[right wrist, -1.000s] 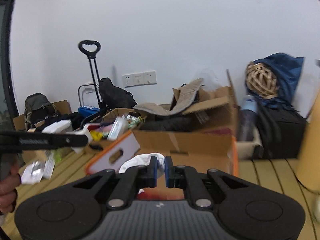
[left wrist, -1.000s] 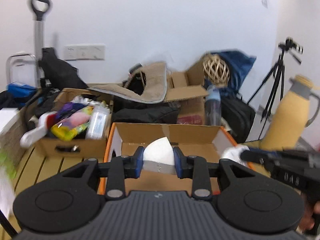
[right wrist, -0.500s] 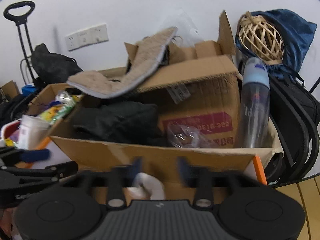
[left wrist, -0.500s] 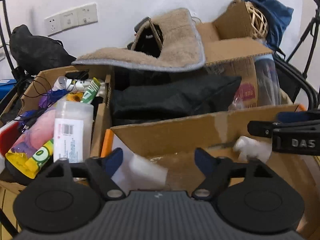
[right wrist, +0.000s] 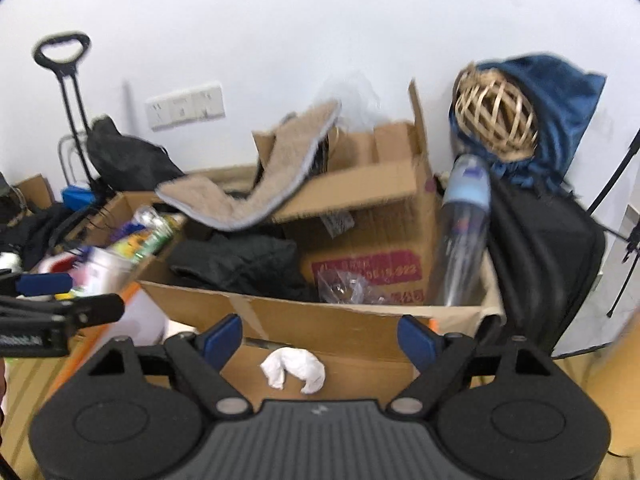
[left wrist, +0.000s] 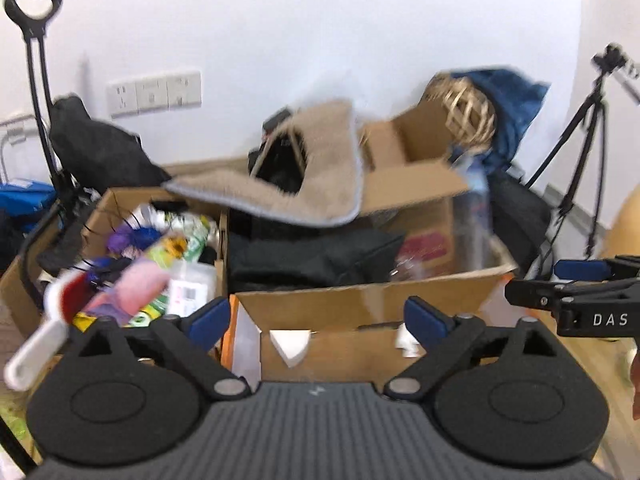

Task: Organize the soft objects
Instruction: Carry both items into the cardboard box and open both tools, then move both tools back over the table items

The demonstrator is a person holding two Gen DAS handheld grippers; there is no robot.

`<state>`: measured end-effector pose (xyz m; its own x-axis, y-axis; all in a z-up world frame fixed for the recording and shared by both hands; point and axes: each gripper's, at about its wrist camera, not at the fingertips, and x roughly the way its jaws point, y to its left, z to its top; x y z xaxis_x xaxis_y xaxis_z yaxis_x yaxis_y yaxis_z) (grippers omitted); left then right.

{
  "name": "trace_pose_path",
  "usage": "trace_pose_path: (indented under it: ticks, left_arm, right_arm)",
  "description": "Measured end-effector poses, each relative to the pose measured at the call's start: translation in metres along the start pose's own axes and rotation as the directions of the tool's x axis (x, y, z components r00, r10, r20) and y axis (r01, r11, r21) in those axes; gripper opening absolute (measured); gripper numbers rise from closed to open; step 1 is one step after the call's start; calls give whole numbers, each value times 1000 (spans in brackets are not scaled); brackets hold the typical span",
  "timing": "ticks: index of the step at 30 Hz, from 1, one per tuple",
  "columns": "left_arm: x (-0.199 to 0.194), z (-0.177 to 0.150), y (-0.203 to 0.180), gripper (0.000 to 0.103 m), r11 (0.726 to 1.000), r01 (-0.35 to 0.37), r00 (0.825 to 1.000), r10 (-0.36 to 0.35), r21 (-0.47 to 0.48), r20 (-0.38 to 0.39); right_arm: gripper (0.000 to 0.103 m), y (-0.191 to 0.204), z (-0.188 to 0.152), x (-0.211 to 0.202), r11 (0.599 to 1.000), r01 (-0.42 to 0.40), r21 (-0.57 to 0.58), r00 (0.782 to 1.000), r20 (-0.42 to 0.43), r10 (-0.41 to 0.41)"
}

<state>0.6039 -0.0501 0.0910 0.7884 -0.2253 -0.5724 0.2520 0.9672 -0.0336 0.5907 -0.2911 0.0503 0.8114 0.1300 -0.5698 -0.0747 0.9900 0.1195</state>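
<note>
- Far left: a box of mixed goods (left wrist: 132, 264) (bottles, packets, a white handle) stands on the slatted wooden counter (right wrist: 28, 384), just beside the near box.
- Left tool (left wrist: 318, 322): its jaws have just been opening and now stand spread wide, with nothing between the blue pads. A second ago they pinched the white wedge-shaped piece.
- White wedge-shaped piece (left wrist: 291, 345): now lies free inside the near cardboard box (left wrist: 360, 308), at its left side, below and apart from the left tool's pads.
- Near cardboard box: orange-edged, open at the top, directly ahead of both tools. Half a second ago it filled more of each view; both cameras now show more wall and clutter around it.
- Crumpled white cloth (right wrist: 294, 370): rests on the box floor, seen in the right wrist view between and below the spread pads; in the left wrist view only a white scrap shows at the box's right side.
- Right tool (right wrist: 320, 340): its jaws have just been opening and stand spread, touching nothing. A second ago they were pressed nearly together just before the cloth.
- Behind: a larger box (right wrist: 360, 216) with dark fabric and a tan fleece mat (left wrist: 304, 168) draped over it; at right a clear bottle (right wrist: 464, 232) and a wicker ball (right wrist: 496, 112).
</note>
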Motion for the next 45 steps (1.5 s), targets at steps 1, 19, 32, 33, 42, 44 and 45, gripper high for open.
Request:
trace_pose_path:
  ticks: [1, 19, 32, 33, 42, 44, 45]
  left_arm:
    - [-17, 2, -3, 99, 1000, 5, 1000, -5, -4, 11]
    - [-309, -214, -73, 103, 991, -121, 918, 88, 64, 386]
    - [-397, -392, -89, 103, 994, -54, 912, 9, 96, 411]
    - [-402, -402, -92, 103, 992, -61, 908, 11, 106, 418]
    - [-418, -440, -76, 103, 993, -112, 897, 119, -42, 426]
    - [-416, -441, -72, 103, 989, -133, 897, 144, -57, 419]
    - [-414, -440, -70, 103, 989, -135, 899, 149, -63, 411]
  right_arm:
    - [85, 1, 0, -20, 1000, -4, 1, 1000, 14, 4]
    - [97, 50, -186, -309, 992, -68, -103, 958, 272, 94]
    - [103, 95, -387, -397, 994, -27, -108, 914, 400, 68]
    - [103, 97, -400, -400, 994, -23, -111, 916, 395, 65]
    - [103, 107, -459, -410, 990, -4, -141, 915, 400, 61]
    - [103, 114, -462, -410, 985, 0, -175, 918, 391, 69]
    - [103, 117, -461, -409, 983, -8, -186, 922, 379, 80]
